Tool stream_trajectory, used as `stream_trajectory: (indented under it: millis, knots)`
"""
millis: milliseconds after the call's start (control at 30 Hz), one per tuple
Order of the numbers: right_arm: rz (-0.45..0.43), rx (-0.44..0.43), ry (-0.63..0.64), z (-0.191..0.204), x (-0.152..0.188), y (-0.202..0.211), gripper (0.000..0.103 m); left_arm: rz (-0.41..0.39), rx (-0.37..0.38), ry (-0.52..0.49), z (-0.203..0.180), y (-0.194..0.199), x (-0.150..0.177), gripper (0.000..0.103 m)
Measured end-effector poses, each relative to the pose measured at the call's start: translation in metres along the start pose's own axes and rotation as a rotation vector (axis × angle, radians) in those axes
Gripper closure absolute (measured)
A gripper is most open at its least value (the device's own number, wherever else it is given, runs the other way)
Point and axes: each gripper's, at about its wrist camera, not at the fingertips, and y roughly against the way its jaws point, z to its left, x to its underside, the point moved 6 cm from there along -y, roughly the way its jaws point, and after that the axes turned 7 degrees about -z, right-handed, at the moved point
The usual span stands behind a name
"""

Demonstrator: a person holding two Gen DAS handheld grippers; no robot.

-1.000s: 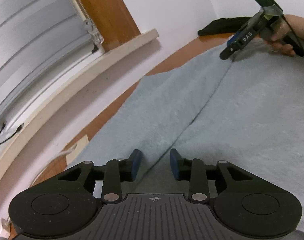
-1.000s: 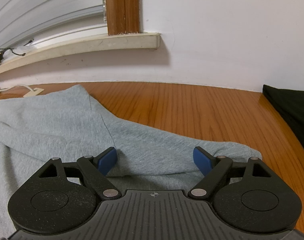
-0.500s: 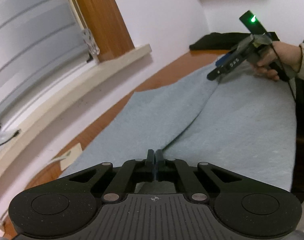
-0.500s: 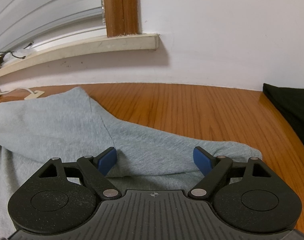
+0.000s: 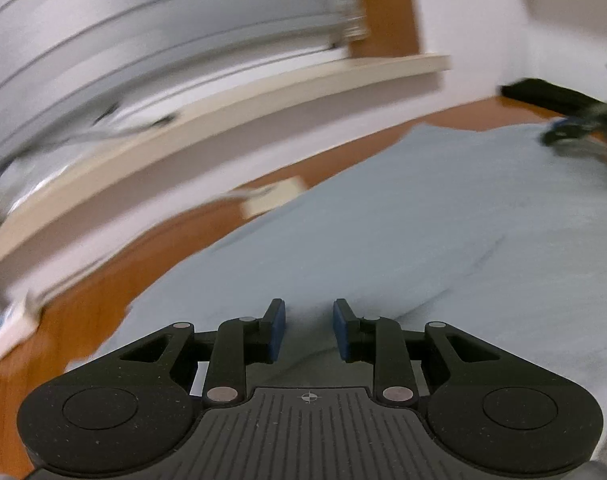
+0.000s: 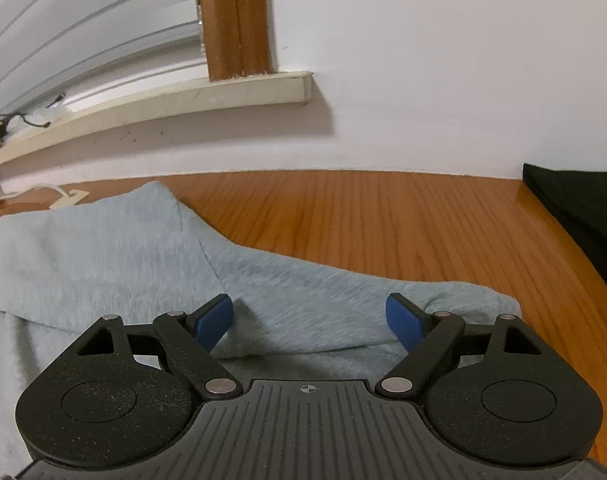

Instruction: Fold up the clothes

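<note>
garment [image 6: 103, 264] is spread grey on wooden table [image 6: 383, 220]. left gripper [image 5: 309, 330] jaws, just reopened, are parted over cloth, nothing pinched. right gripper [image 6: 309, 320] is held wide above folded edge.

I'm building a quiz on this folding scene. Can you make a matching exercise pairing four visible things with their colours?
Things:
1. garment
2. table
3. folded cloth at the right edge
4. pads of the right tool

Colours:
A. blue
B. black
C. light grey
D. orange-brown wood

Pairs: 1-C, 2-D, 3-B, 4-A
</note>
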Motion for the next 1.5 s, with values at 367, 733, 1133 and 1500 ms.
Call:
stream_trajectory:
  millis: [367,733,1133,1500]
  knots:
    - [-0.027,-0.010,-0.041,-0.005,-0.003,0.005,0.021,-0.011,0.002,0.109,0.027,0.006,0.005,0.068]
    - [0.006,-0.209,0.106,0.084,-0.004,0.014,0.054,-0.039,0.024,0.119,0.006,-0.010,0.011,0.063]
    - [-0.022,-0.120,0.087,0.057,0.003,0.033,0.056,-0.054,0.015,0.117,0.005,-0.010,0.013,0.062]
    - [0.050,-0.326,0.263,0.183,0.008,-0.010,0.061,-0.053,0.015,0.115,0.006,-0.010,0.013,0.061]
